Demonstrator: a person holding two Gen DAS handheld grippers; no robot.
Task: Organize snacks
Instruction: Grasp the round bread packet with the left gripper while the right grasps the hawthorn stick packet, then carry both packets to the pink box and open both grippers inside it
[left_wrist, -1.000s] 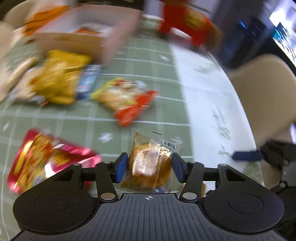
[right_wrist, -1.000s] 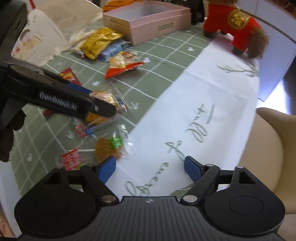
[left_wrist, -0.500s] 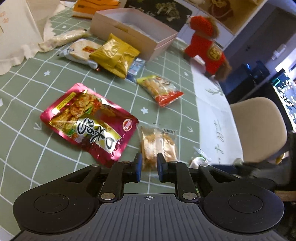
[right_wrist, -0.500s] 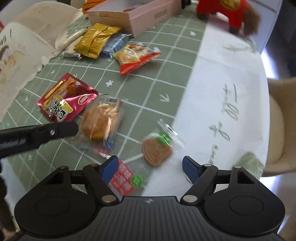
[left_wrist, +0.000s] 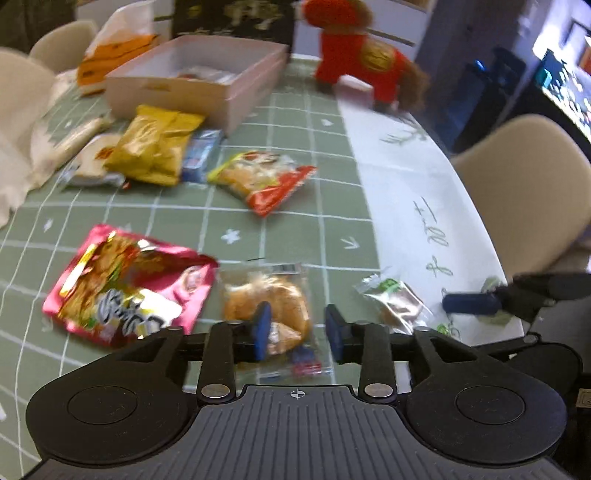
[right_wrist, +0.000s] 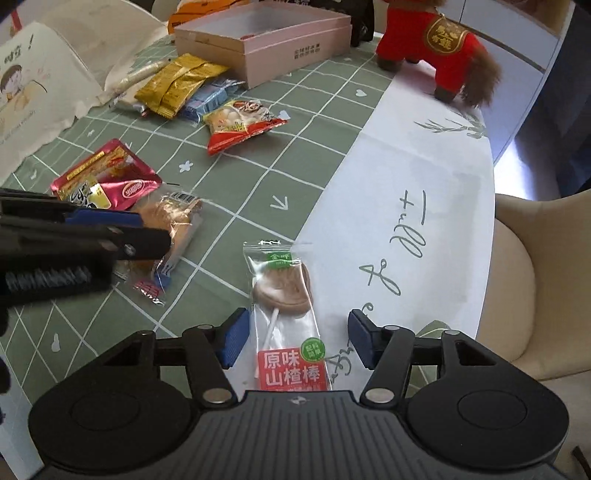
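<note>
red plush dog (right_wrist: 439, 44) stands at the far end of the table, on the white strip of the cloth. green grid tablecloth (right_wrist: 236, 177) covers the rest; white strip (right_wrist: 417, 192) has grey script and a bamboo print. beige chair (left_wrist: 524, 192) sits just beside the table edge, another beige chair (left_wrist: 59, 44) at the far corner. white printed bag (right_wrist: 33, 85) lies crumpled along the opposite side. lit screen (left_wrist: 565, 85) in the dark background.
</note>
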